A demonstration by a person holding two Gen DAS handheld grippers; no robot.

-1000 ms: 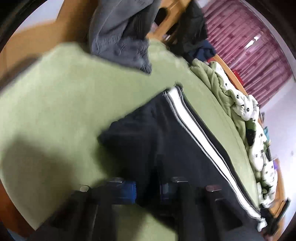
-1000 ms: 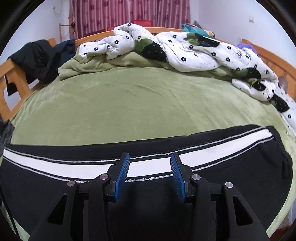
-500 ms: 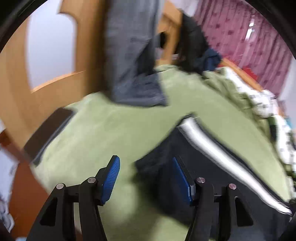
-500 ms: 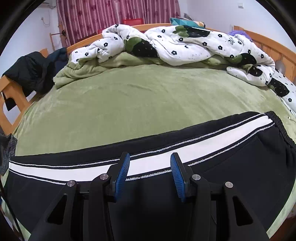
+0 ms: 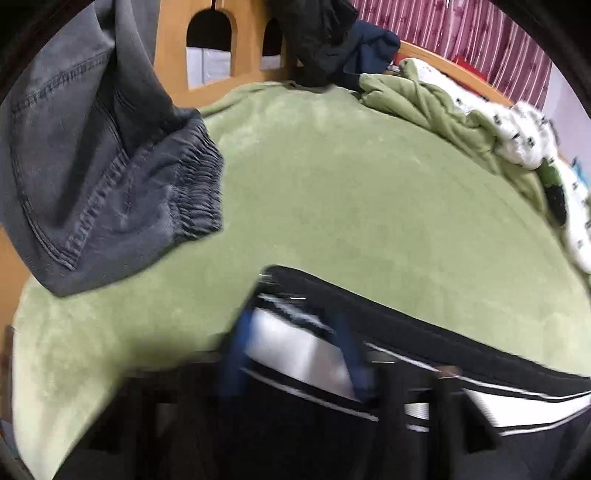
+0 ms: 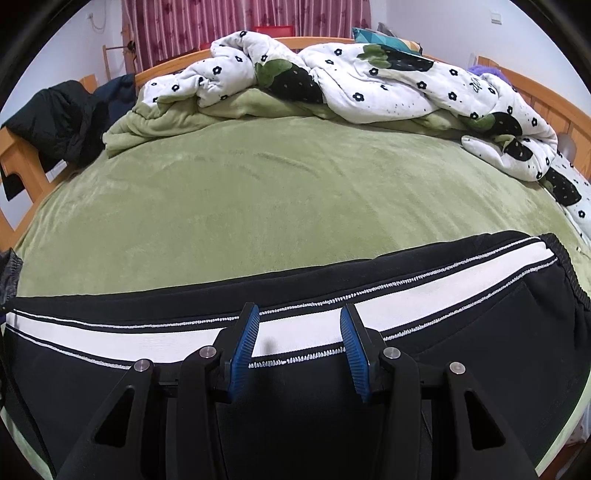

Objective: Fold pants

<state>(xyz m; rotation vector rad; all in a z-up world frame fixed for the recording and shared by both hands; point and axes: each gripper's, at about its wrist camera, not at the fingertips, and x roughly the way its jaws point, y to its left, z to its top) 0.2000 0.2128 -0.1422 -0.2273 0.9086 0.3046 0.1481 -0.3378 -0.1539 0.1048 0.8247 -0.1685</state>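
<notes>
Across the near edge of the bed: one pair of black knit track pants with a broad white side stripe edged in fine white stitching (image 6: 317, 325), laid flat and lengthwise on the plush olive-green fleece bedspread (image 6: 280, 199). Gathered elastic waistband at the right end; the leg runs off to the left.

Right gripper (image 6: 298, 343): black plastic frame with silver bolts, ribbed blue rubber pads (image 6: 243, 345). Fingers spread apart, holding nothing, poised over the white stripe; whether the tips touch the cloth cannot be told.

Left gripper (image 5: 295, 354): same build, heavily motion-blurred. Blue pads (image 5: 236, 350) stand apart on either side of the white stripe near the pants' end (image 5: 291, 314); whether they grip the cloth or merely frame it cannot be told.

Other items:
- Grey washed-denim trousers with a ruched elastic cuff and double-stitched seams (image 5: 107, 177), draped down onto the bedspread's corner, well apart from the track pants.
- White quilted duvet printed with black flowers and green-and-black patches (image 6: 354, 81), crumpled in a ridge along the far side.
- Second green fleece blanket (image 6: 162, 122), rumpled beneath it.
- Dark padded jacket (image 6: 59, 118), slumped over the orange-toned wooden bed frame (image 5: 243, 55).
- Maroon pleated curtains (image 6: 243, 22) behind.
</notes>
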